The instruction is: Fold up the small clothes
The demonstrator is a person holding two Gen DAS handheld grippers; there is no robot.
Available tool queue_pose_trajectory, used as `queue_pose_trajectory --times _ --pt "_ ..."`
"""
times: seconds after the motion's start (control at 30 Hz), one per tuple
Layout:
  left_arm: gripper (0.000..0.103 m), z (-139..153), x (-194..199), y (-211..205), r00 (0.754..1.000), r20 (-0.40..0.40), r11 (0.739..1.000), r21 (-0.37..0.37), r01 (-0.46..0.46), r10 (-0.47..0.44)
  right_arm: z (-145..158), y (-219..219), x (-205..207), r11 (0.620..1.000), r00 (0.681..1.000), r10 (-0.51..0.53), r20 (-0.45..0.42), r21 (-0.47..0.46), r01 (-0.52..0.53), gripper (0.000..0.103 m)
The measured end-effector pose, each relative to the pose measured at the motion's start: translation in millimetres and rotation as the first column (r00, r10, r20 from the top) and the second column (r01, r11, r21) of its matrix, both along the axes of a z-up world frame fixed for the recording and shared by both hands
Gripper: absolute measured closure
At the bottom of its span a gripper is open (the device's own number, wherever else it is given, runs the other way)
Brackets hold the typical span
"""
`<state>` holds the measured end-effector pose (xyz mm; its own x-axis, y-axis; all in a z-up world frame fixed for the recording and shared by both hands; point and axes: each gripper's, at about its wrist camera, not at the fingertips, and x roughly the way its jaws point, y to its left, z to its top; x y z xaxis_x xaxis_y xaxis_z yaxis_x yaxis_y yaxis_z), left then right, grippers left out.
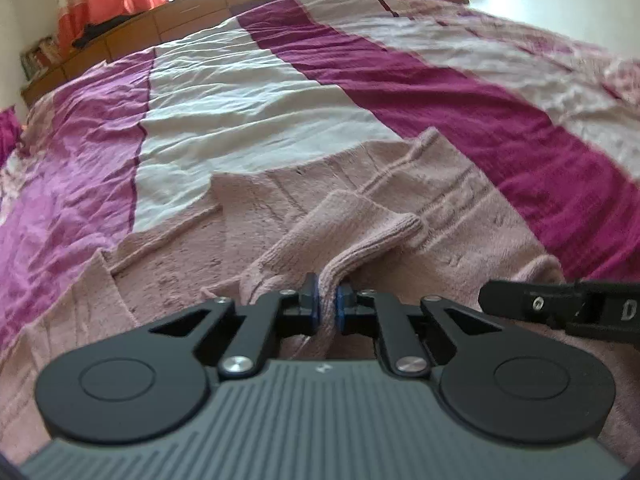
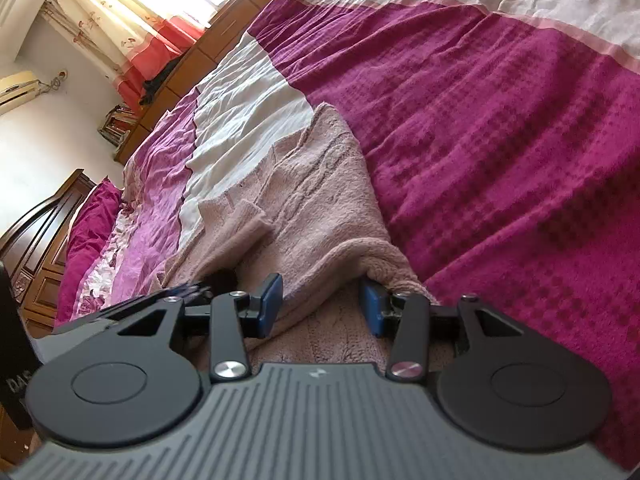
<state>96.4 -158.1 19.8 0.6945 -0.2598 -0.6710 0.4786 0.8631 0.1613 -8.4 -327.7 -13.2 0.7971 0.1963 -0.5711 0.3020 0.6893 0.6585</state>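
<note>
On a magenta-and-white striped bedspread (image 1: 248, 92), the left gripper (image 1: 328, 306) pinches a pale pink knitted sweater's (image 1: 352, 184) sleeve (folding barely begun) while the right gripper (image 2: 320, 306) hangs spread over its hem.

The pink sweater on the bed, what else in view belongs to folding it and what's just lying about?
Part of the job:
- pink knit sweater, spread on the bedspread
- its sleeve, pinched by the left gripper
- right gripper, open over the sweater's edge

Just lying about:
- striped bedspread
- dark garment on the wooden cabinets
- curtain
- magenta pillow
</note>
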Motion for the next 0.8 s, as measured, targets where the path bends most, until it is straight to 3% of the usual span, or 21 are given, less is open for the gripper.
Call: queue_pose_trajectory --times 0.47,0.6,0.8 --pt "0.094 46 -20 78 0.978 0.024 0.962 -0.186 -0.198 0.206 1 4 1 0.999 1.0 0.021 0.004 -0.044 -0.021 0.053" --pt "0.094 51 -31 98 0.965 0.046 0.951 -0.189 -0.244 0.257 3 8 2 0.997 0.999 0.034 0.003 -0.072 -0.033 0.053" --pt "0.094 43 -36 135 0.924 -0.022 0.91 -0.166 -0.38 0.382 3 10 4 0.995 0.999 0.041 0.004 -0.096 -0.041 0.053"
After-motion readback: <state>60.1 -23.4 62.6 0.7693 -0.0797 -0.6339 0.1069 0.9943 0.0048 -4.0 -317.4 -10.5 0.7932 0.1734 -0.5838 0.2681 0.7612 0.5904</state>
